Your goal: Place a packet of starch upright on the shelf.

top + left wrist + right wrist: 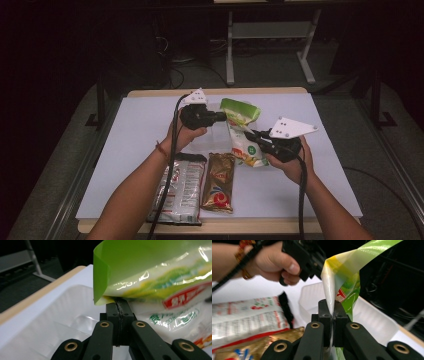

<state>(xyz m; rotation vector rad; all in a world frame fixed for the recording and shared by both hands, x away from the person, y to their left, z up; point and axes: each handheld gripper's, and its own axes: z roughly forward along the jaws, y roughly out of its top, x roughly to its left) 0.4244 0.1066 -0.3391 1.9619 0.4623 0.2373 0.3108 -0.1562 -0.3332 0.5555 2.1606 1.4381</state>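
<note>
The high view was dim, with a dark room behind and light only on the white table. In the gripper views, glare lay on the green snack bag, and the near jaws and far background were blurred.

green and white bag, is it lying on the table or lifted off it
Lifted. The green and white bag hangs above the white table, pinched at its upper end by the left gripper and lower down by the right gripper.
</note>
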